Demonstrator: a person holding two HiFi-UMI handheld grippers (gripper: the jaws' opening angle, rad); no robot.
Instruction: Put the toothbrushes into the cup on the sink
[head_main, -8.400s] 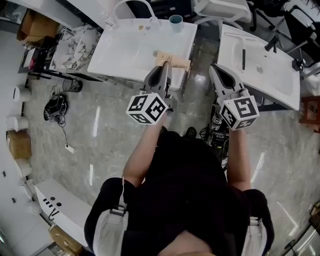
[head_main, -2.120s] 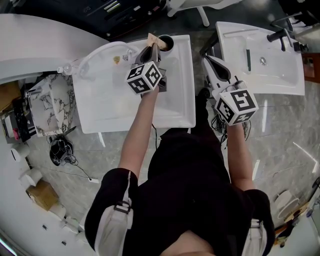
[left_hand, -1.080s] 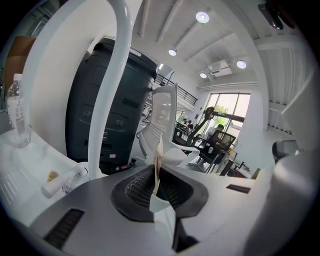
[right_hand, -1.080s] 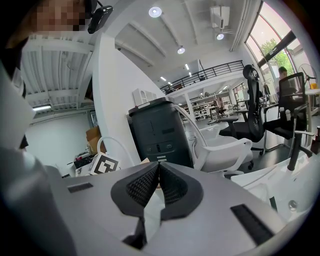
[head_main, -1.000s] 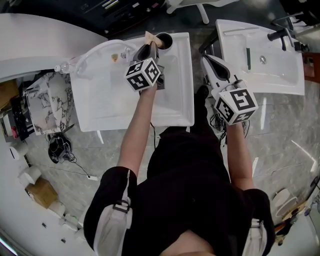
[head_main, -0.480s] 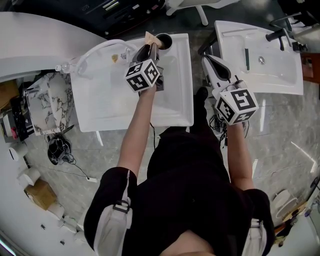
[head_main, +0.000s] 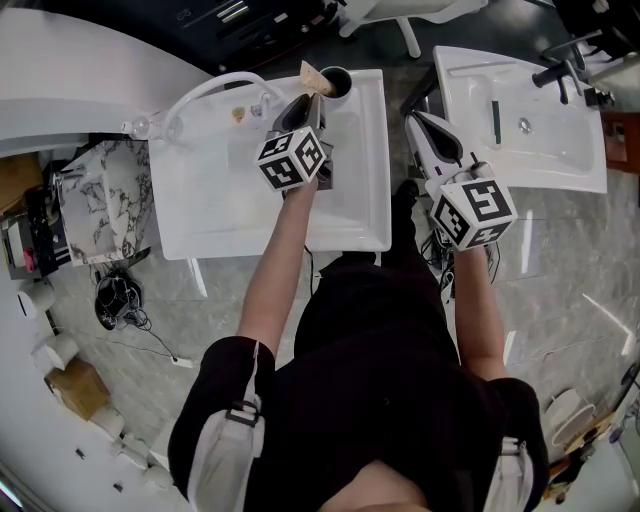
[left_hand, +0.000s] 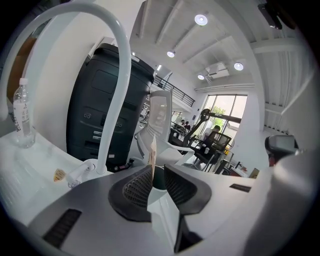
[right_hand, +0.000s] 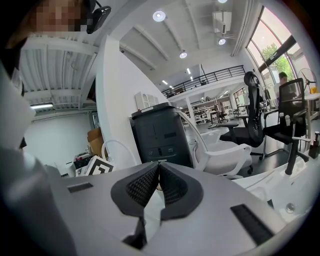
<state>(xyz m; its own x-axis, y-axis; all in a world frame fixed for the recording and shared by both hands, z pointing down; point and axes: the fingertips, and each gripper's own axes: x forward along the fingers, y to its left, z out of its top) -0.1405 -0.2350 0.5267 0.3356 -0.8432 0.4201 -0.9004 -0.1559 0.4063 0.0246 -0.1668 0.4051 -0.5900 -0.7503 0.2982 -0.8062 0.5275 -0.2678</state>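
Note:
A dark cup (head_main: 336, 80) stands at the far right corner of the white sink (head_main: 220, 200). My left gripper (head_main: 305, 97) reaches over the basin toward it, shut on a tan toothbrush packet (head_main: 312, 76) whose tip sits at the cup's left rim. In the left gripper view the packet (left_hand: 152, 152) stands edge-on and upright between the jaws of the left gripper (left_hand: 156, 169), with a dark shape just behind them. My right gripper (head_main: 415, 118) hangs shut and empty between the two sinks; its pads meet in the right gripper (right_hand: 158, 169) view. A dark toothbrush (head_main: 494, 119) lies on the right-hand sink (head_main: 560, 155).
A white arched faucet (head_main: 215, 85) (left_hand: 112, 75) rises at the sink's back, with a clear water bottle (left_hand: 22, 120) to its left. A black faucet (head_main: 560, 70) stands on the right sink. White and black office chairs (right_hand: 235, 150) stand beyond.
Since the earliest frame the person has come up to the sink and the left gripper has carried the packet to the cup. Over the last second it barely moved.

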